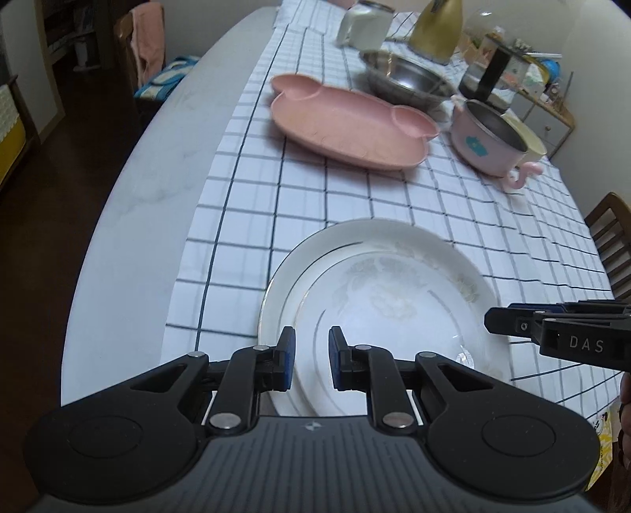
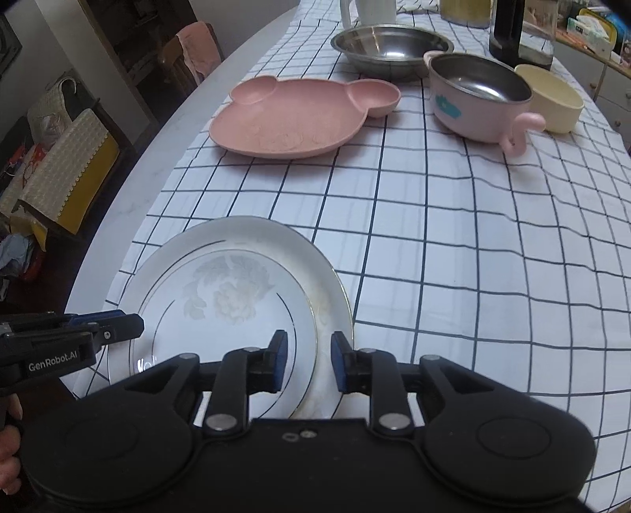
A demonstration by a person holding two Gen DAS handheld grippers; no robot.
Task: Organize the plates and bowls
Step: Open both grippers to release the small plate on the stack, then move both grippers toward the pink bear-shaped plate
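Observation:
A white plate (image 1: 378,292) with a faint flower print lies on the checked tablecloth near the table's front edge; it also shows in the right wrist view (image 2: 232,292). My left gripper (image 1: 309,355) is open and empty over the plate's near left rim. My right gripper (image 2: 305,361) is open and empty over the plate's near right rim. A pink bear-shaped plate (image 1: 347,126) lies farther back, also in the right wrist view (image 2: 292,118). Behind it stand a steel bowl (image 2: 390,45), a pink handled bowl (image 2: 479,98) and a cream bowl (image 2: 552,96).
A white pitcher (image 1: 364,25) and a gold bottle (image 1: 435,29) stand at the table's far end. A dark jar (image 2: 512,31) stands behind the bowls. Chairs stand at the left (image 2: 189,51) and right (image 1: 613,240) of the table.

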